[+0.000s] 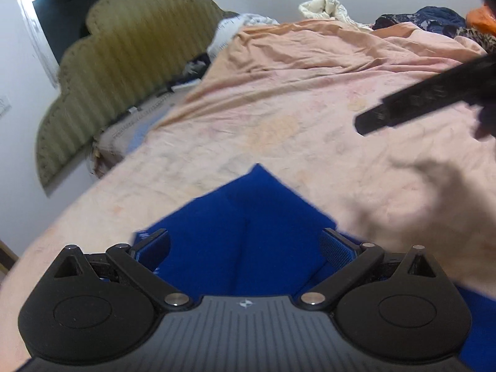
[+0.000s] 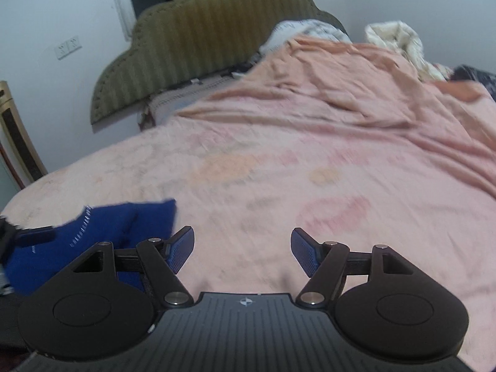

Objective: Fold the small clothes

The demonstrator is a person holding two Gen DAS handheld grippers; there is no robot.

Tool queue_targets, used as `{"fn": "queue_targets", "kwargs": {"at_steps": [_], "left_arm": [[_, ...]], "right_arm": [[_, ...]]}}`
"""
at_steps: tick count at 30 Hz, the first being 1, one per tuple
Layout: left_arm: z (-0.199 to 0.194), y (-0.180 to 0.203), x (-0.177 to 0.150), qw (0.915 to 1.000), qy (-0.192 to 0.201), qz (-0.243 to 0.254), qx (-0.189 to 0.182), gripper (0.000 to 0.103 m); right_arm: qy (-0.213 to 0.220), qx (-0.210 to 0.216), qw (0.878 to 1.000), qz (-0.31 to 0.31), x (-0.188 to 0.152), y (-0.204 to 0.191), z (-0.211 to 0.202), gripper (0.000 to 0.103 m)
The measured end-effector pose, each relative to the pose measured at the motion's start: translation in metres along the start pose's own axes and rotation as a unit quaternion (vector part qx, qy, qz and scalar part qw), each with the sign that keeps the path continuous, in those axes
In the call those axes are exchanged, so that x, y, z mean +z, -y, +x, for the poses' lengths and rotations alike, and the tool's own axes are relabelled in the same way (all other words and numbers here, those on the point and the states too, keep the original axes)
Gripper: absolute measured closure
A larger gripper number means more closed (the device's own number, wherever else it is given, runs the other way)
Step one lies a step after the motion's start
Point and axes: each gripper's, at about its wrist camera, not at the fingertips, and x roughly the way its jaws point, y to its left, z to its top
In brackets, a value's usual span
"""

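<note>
Left tool [image 1: 245, 248] hangs spread over the blue garment [image 1: 248, 226] on the bed [image 1: 279, 117], pads apart on either side of the cloth and, as far as the blur lets me judge, not pinching it. Right tool [image 2: 242, 249] is spread and empty, the garment off to its left. A fold looks in hand; next, one tool must close on an edge. From the left tool, a centre crease runs straight ahead, ending in a far corner.
</note>
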Motion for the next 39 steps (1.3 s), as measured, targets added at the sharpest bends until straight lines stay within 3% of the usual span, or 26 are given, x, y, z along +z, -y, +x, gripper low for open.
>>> {"fn": "queue_targets", "kwargs": {"at_steps": [3, 4, 6, 7, 8, 10, 12, 15, 17, 19, 20, 22, 24, 26, 29, 33, 35, 37, 39], "left_arm": [[-0.035, 0.004, -0.005, 0.9981, 0.045, 0.042, 0.004, 0.000], [-0.052, 0.001, -0.012, 0.9985, 0.045, 0.032, 0.002, 0.000], [-0.074, -0.013, -0.031, 0.9976, 0.058, 0.009, -0.036, 0.000], [-0.078, -0.024, -0.042, 0.9980, 0.053, -0.007, -0.033, 0.000], [-0.078, -0.035, -0.053, 0.9987, 0.044, -0.022, -0.010, 0.000], [-0.067, -0.065, -0.072, 0.9943, 0.007, -0.075, 0.075, 0.000], [-0.053, -0.103, -0.091, 0.9766, -0.036, -0.158, 0.141, 0.000], [-0.043, -0.146, -0.125, 0.9436, -0.051, -0.274, 0.179, 0.000], [-0.032, -0.155, -0.142, 0.9281, -0.075, -0.308, 0.194, 0.000], [-0.019, -0.153, -0.150, 0.9190, -0.116, -0.301, 0.226, 0.000], [-0.013, -0.150, -0.153, 0.9169, -0.131, -0.289, 0.242, 0.000], [-0.011, -0.145, -0.160, 0.9172, -0.138, -0.275, 0.254, 0.000], [-0.012, -0.144, -0.162, 0.9178, -0.128, -0.280, 0.250, 0.000], [-0.014, -0.148, -0.165, 0.9151, -0.123, -0.299, 0.241, 0.000], [-0.016, -0.152, -0.171, 0.9078, -0.116, -0.327, 0.236, 0.000], [-0.022, -0.154, -0.180, 0.9022, -0.111, -0.336, 0.247, 0.000], [-0.026, -0.148, -0.178, 0.9009, -0.115, -0.307, 0.285, 0.000], [-0.029, -0.143, -0.177, 0.8959, -0.126, -0.270, 0.330, 0.000], [-0.034, -0.146, -0.184, 0.8920, -0.136, -0.263, 0.341, 0.000]], "right_arm": [[-0.003, 0.006, 1.000, -0.015, 0.004, -0.016, 0.009, 0.025], [-0.003, 0.015, 1.000, -0.015, 0.005, -0.021, 0.011, 0.025], [0.000, 0.028, 0.999, -0.021, 0.008, -0.031, 0.014, 0.025], [0.003, 0.027, 0.999, -0.030, 0.009, -0.038, 0.015, 0.025], [0.006, 0.023, 0.999, -0.045, 0.010, -0.048, 0.017, 0.025], [0.006, 0.025, 0.996, -0.084, 0.012, -0.074, 0.024, 0.024], [-0.005, 0.048, 0.990, -0.131, 0.009, -0.106, 0.035, 0.021], [-0.026, 0.079, 0.976, -0.203, -0.006, -0.159, 0.059, 0.013], [-0.048, 0.062, 0.966, -0.245, -0.020, -0.188, 0.080, 0.012], [-0.066, 0.007, 0.955, -0.290, -0.034, -0.202, 0.102, 0.013], [-0.065, -0.025, 0.950, -0.303, -0.039, -0.201, 0.108, 0.011], [-0.039, -0.060, 0.957, -0.283, -0.037, -0.180, 0.097, 0.006], [-0.019, -0.093, 0.967, -0.236, -0.028, -0.149, 0.081, 0.002], [-0.015, -0.099, 0.981, -0.166, -0.019, -0.111, 0.068, 0.001], [-0.006, -0.151, 0.983, -0.107, -0.015, -0.082, 0.061, 0.000], [-0.035, -0.079, 0.992, -0.095, -0.018, -0.078, 0.070, 0.001], [-0.055, -0.099, 0.984, -0.140, -0.024, -0.085, 0.085, 0.002], [-0.034, -0.108, 0.986, -0.119, -0.025, -0.079, 0.075, 0.002], [0.001, -0.100, 0.992, -0.075, -0.018, -0.065, 0.055, 0.001]]}}
